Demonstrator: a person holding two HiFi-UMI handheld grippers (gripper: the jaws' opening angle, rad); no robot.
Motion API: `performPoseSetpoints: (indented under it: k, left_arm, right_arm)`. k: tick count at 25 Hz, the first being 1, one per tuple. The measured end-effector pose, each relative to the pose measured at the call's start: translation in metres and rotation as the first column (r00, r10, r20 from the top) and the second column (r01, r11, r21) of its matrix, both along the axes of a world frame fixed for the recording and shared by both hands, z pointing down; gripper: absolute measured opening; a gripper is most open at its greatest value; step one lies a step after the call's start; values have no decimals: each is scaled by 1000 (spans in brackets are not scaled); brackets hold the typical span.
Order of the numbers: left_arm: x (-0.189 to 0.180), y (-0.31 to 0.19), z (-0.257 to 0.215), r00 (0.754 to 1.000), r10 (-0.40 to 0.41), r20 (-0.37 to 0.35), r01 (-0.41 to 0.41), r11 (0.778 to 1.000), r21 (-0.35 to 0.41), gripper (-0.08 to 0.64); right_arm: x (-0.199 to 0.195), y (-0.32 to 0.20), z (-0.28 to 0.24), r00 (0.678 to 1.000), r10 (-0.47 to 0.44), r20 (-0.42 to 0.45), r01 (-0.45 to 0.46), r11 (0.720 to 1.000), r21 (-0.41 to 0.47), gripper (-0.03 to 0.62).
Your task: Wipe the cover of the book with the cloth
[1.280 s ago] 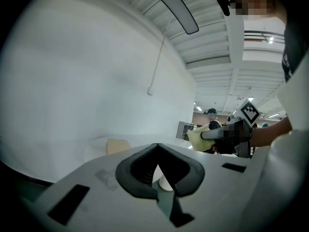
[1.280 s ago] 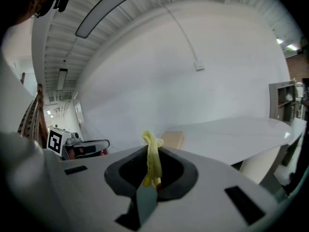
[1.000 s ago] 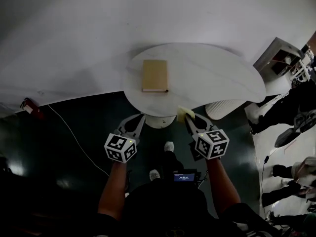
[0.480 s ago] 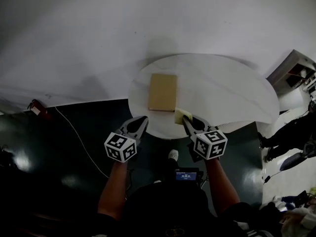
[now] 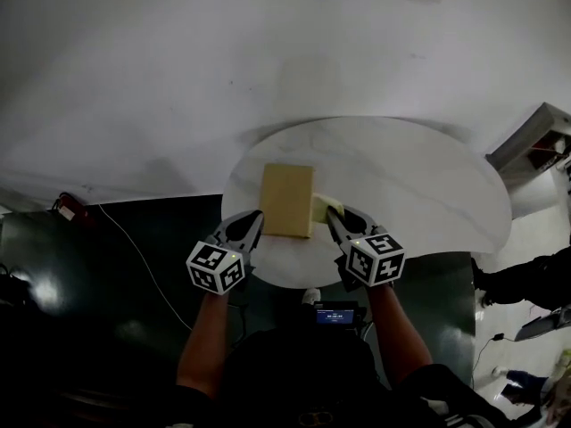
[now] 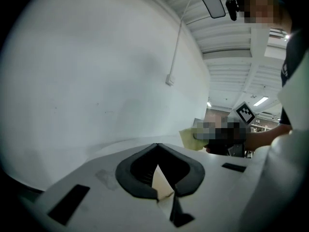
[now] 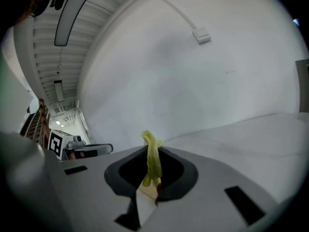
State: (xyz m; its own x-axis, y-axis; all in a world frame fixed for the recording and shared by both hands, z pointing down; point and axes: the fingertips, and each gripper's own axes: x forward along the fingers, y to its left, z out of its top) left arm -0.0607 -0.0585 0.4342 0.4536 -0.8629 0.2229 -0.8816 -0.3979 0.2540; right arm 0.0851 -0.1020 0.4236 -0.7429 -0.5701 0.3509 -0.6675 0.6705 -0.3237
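- the book (image 5: 287,200) lies flat near the near edge of the round table (image 5: 419,176), just ahead of both grippers.
- the right gripper (image 5: 332,212) pinches the yellow cloth (image 5: 323,207) by the book's right edge.
- the left gripper (image 5: 256,216) is pressed together on nothing.
- my worry: with nothing pinning the book, a wipe may slide it.
- no containers in sight.

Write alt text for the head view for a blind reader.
A tan book lies on a round white table. The right gripper holds a yellow cloth beside the book's right edge; the left gripper, shut and empty, hovers opposite.
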Motion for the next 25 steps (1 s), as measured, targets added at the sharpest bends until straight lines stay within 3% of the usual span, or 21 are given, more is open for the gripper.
performPoseSetpoints:
  k: [11, 25]
  left_arm:
    - [-20, -39, 13, 998, -65, 4, 65, 997, -46, 0]
    - [-45, -73, 15, 1000, -6, -15, 5, 998, -57, 0]
  right_arm:
    - [-17, -53, 13, 1000, 1, -8, -1, 998, -66, 87]
    - [-37, -87, 2, 996, 89, -3, -89, 994, -71, 87]
